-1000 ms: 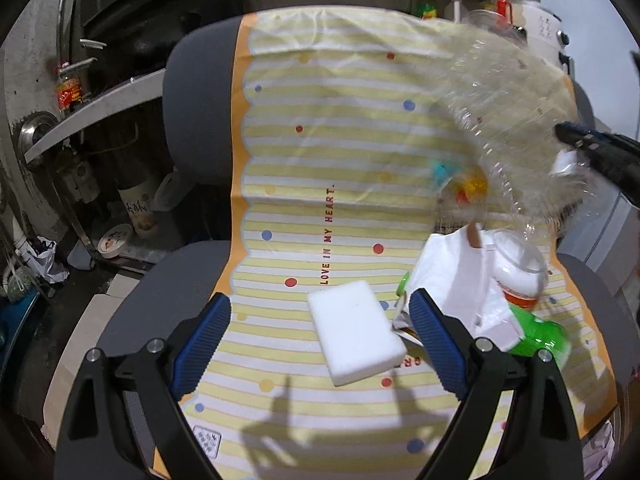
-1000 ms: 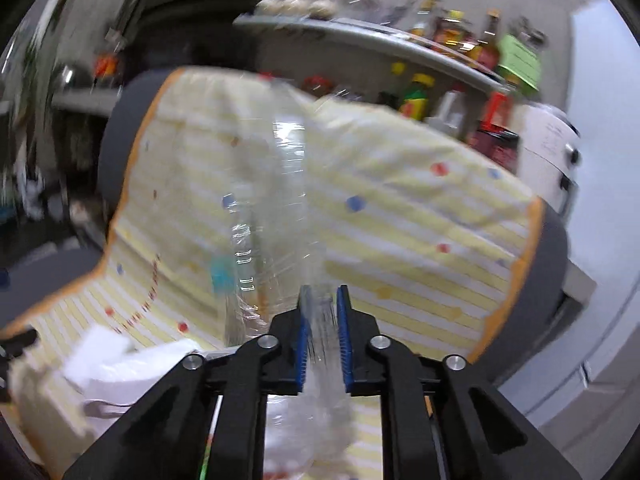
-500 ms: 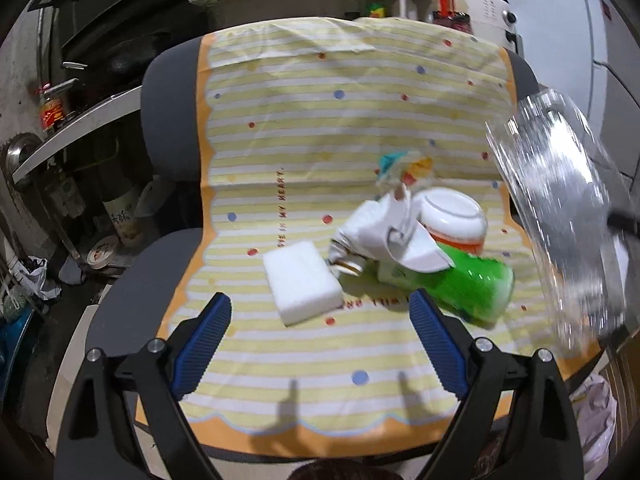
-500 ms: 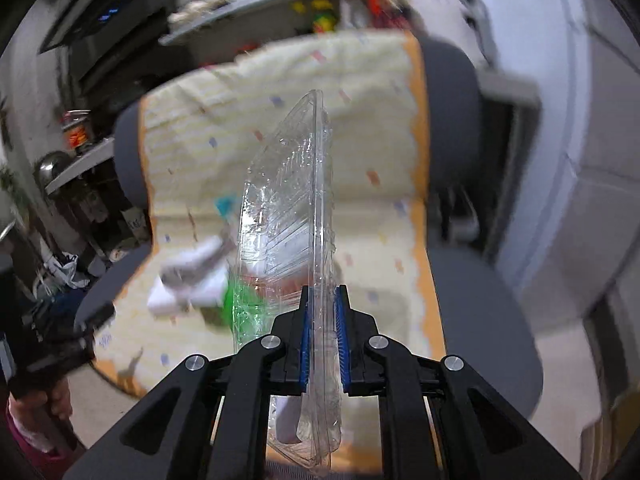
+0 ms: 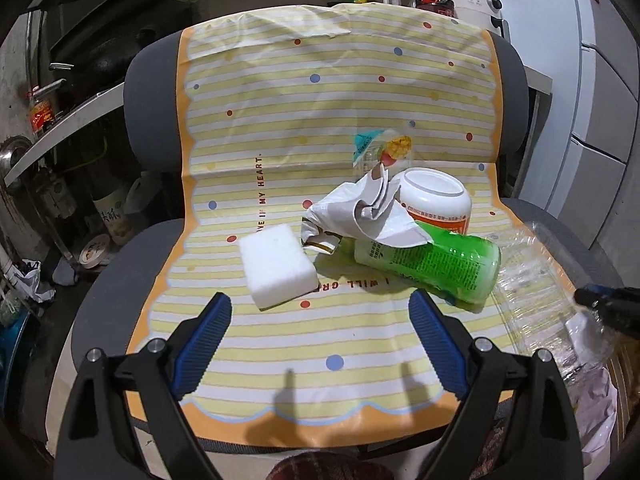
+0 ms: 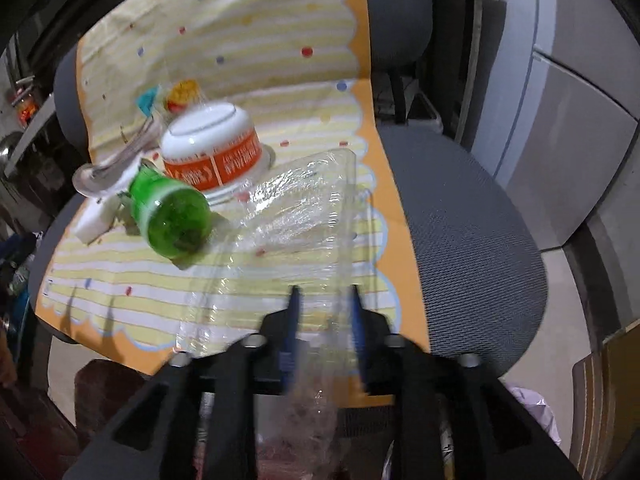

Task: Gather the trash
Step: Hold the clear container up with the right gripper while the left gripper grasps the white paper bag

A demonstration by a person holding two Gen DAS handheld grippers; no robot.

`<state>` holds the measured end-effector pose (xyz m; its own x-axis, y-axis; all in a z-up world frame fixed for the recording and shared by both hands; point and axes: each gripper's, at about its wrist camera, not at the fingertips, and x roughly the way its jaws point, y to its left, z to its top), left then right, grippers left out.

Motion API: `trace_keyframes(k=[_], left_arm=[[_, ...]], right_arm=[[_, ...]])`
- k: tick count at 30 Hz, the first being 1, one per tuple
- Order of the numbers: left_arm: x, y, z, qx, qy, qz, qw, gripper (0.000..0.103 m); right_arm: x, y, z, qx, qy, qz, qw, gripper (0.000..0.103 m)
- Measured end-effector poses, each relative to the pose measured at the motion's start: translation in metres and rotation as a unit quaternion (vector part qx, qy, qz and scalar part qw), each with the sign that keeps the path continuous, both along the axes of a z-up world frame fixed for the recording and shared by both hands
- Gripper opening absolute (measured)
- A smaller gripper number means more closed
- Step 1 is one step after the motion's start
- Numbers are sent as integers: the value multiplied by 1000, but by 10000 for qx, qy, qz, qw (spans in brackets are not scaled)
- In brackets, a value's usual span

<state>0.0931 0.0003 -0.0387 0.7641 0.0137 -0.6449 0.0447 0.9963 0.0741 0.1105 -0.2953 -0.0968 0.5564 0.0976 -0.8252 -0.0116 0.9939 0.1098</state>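
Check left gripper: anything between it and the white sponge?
Nothing visible. The left gripper is open, and only bare striped cloth lies between it and the sponge. The green bottle and crumpled bag sit off to the right.

A grey chair (image 5: 132,264) carries a striped yellow mat (image 5: 320,100) bearing a white sponge (image 5: 278,264), green bottle (image 5: 436,264) and white tub (image 5: 434,200).

The left wrist view faces the chair (image 5: 516,80) squarely from its front edge. The right wrist view looks down from the seat's right front corner; both show the green bottle (image 5: 436,266).
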Motion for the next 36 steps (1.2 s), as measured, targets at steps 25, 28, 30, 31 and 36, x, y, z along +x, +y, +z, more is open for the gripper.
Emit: trace_keyframes(k=[25,28,30,31,36], left_arm=[[76,-9,-39,593,59,-915,9940,83],[88,-14,-36,797,-104,-1262,9887,88],[95,-20,-37,906,-118,-1600,9829,88],[99,-23,-37,864,-89,-1758,9806,88],[112,-31,-40,556,6,-2275,9722,78]], right_arm=[[12,57,43,-225,-924,553,9939,62],[17,62,47,-207,-978,605,9932,63],[20,64,48,-220,-991,623,9929,64],[21,64,48,-232,-988,622,9929,64],[27,64,44,-244,-927,578,9937,64]])
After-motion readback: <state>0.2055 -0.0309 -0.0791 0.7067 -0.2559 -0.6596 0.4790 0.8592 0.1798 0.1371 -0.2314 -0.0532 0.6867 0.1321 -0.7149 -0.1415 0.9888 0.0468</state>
